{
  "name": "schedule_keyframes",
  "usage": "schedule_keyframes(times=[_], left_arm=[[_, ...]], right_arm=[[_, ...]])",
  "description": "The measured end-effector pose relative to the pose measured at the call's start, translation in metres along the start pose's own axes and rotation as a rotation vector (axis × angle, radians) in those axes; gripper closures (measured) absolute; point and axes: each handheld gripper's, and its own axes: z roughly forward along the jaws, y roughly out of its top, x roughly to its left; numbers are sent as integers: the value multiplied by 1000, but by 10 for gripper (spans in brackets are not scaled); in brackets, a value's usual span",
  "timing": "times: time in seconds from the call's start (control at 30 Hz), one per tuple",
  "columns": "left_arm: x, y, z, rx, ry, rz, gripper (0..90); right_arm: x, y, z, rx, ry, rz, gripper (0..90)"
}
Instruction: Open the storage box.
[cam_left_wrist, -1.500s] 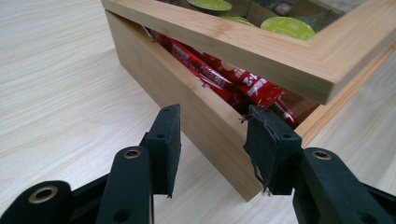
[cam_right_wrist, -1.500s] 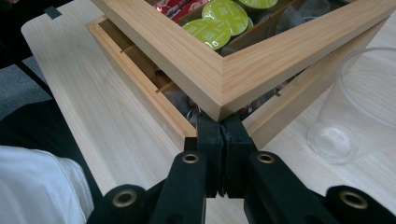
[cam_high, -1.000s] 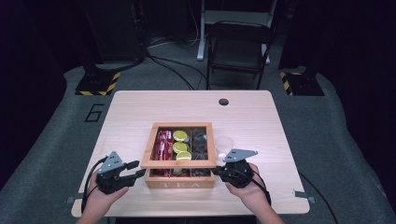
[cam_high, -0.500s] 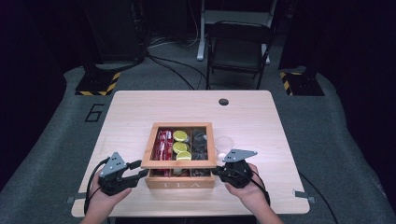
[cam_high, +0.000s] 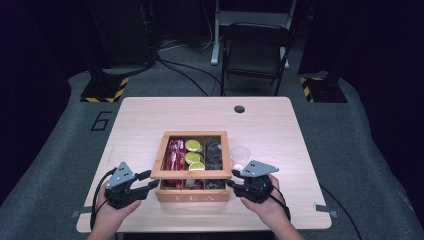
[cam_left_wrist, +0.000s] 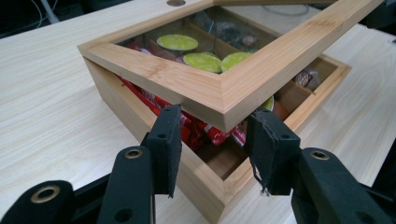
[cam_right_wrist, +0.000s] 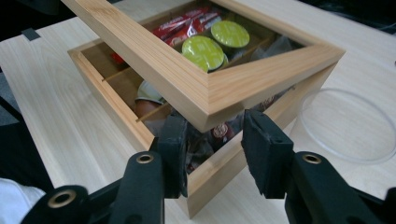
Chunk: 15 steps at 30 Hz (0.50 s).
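A wooden tea box (cam_high: 192, 196) stands at the table's front middle, marked TEA on its front wall. Its glass-windowed lid (cam_high: 190, 174) is tilted up at the front, hinged at the back. Inside lie green-topped capsules (cam_high: 193, 152), red packets (cam_high: 175, 155) and dark sachets (cam_high: 214, 152). My left gripper (cam_high: 150, 181) is open at the lid's front left corner (cam_left_wrist: 219, 100), which pokes between its jaws (cam_left_wrist: 215, 140). My right gripper (cam_high: 231, 179) is open at the front right corner (cam_right_wrist: 205, 100), jaws either side of it (cam_right_wrist: 212, 140).
A clear plastic cup (cam_high: 240, 154) stands just right of the box, its rim (cam_right_wrist: 345, 126) close to my right gripper. A cable hole (cam_high: 239, 108) sits near the table's far edge. A chair (cam_high: 255, 55) stands beyond the table.
The lid's front edge has risen a little off the box. Both grippers stay at its front corners, barely shifted.
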Motion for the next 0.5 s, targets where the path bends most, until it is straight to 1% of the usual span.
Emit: schedule_keyframes(times=[0.07,0.1,0.13,0.17,0.2,0.23,0.27,0.3,0.33,0.37,0.4,0.47,0.5], left_arm=[[0,3,-1,-1,2,-2,555],[0,5,-2,0,4,-2,553],[0,5,-2,0,4,-2,548],[0,8,-2,1,7,13,542],[0,8,-2,1,7,13,534],[0,10,-1,12,17,39,526],[0,10,-1,12,17,39,524],[-1,13,-1,23,25,57,523],[-1,13,-1,23,25,57,523],[-1,16,-2,18,28,46,523],[0,17,-2,19,29,46,524],[0,18,-2,16,30,40,524],[0,20,-2,17,29,33,524]], right_arm=[[1,3,-1,-14,-12,-20,580],[1,4,-2,-27,-27,-12,577],[1,4,-3,-26,-26,-8,572],[1,5,-3,-33,-31,-2,572],[1,5,-3,-33,-31,-2,572],[2,7,-3,-37,-28,-1,571],[2,7,-3,-37,-28,-1,571],[3,9,-4,-27,-31,-27,558],[3,9,-4,-27,-31,-27,558],[4,11,-5,-21,-41,-29,558],[3,13,-5,-21,-32,-30,559],[2,14,-6,-22,-35,-25,560],[2,16,-6,-28,-32,-4,563]])
